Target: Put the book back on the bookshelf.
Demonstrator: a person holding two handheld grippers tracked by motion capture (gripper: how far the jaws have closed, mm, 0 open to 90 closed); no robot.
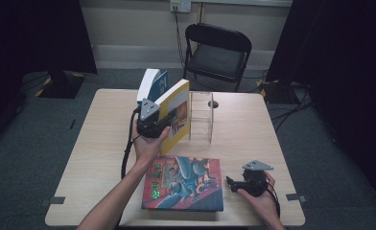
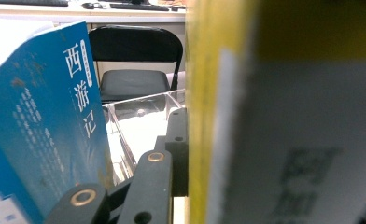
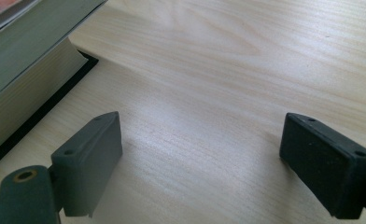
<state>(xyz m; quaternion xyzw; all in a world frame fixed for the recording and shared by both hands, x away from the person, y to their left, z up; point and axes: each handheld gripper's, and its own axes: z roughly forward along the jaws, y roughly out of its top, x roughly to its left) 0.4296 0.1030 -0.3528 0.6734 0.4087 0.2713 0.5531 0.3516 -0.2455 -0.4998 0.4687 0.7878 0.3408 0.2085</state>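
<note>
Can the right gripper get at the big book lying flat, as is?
Probably yes. The right gripper rests open on the table just beside the flat book, jaws toward its edge, bare wood between. The left gripper is busy gripping the yellow book.

Yellow-spined book (image 1: 175,115), white-and-yellow cover; blue book (image 2: 41,126), white lettering; flat book (image 1: 183,183) red spine, blue illustrated cover; clear acrylic stand (image 1: 201,116); pale wood-grain table (image 1: 243,129); black chair (image 1: 217,52); black grippers.
</note>
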